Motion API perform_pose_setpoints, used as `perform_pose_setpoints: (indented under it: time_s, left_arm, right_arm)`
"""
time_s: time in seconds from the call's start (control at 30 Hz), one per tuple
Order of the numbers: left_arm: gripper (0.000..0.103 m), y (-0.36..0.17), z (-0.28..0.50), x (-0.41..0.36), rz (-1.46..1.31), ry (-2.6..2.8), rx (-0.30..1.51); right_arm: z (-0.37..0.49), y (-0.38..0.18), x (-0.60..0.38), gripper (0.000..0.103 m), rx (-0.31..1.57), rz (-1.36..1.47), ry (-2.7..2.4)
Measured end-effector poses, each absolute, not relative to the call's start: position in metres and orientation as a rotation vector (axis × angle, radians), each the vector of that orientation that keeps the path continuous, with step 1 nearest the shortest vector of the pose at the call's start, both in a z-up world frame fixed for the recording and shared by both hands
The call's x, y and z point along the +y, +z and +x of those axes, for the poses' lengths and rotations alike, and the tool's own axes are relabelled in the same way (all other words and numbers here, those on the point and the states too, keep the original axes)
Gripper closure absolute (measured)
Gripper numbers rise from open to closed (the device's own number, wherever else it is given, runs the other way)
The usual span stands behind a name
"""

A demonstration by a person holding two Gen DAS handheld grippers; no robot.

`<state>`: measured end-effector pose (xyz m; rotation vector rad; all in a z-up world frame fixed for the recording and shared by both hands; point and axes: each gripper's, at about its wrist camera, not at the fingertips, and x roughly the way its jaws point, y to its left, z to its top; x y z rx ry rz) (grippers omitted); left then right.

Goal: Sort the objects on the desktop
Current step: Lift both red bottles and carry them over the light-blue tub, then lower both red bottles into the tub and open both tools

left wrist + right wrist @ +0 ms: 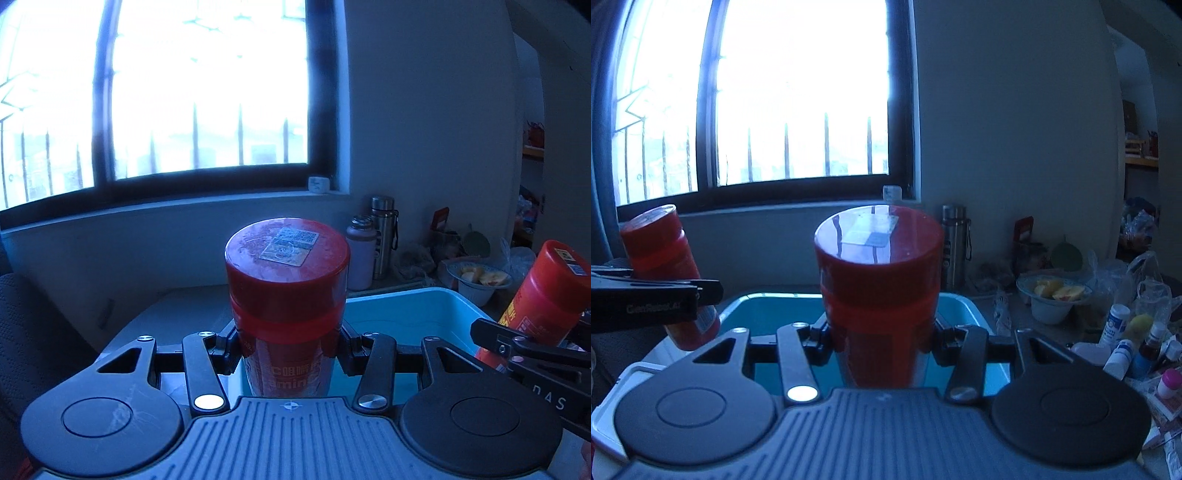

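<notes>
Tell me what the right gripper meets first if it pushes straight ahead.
Likely nothing soon: the right gripper, holding a red bottle, points over the blue bin toward the wall under the window. Depth is unclear.

Two bottles, one in the left gripper (290,349) and one in the right gripper (882,341), side by side above the near bin (964,302); flasks (382,236) and a bowl (1049,306) far right, below the window (166,92).

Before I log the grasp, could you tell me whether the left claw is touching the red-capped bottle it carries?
Touching. In the left wrist view, the left claw has both pads pressed against the sides of the red-capped bottle, just below its cap.
</notes>
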<state>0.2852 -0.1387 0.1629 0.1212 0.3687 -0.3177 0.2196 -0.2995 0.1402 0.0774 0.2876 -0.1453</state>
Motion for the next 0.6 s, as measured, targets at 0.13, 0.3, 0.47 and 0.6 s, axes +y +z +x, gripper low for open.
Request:
perform_pose_setpoints:
  time_s: [0.13, 0.3, 0.47, 0.6]
  left_arm:
    - [0.053, 0.146, 0.31, -0.147, 0.131, -0.336, 0.437]
    - [0.053, 0.124, 0.339, -0.158, 0.138, -0.357, 0.535]
    - [0.053, 0.108, 0.352, -0.169, 0.174, -0.36, 0.583]
    - [0.053, 0.102, 0.361, -0.173, 0.17, -0.379, 0.627]
  right_arm:
    - [0.238, 0.127, -0.304, 0.053, 0.358, 0.097, -0.152]
    - [0.264, 0.107, -0.315, 0.053, 0.469, 0.103, -0.174]
    - [0.28, 0.094, -0.326, 0.053, 0.528, 0.109, -0.206]
    - [0.286, 0.088, -0.325, 0.053, 0.569, 0.101, -0.208]
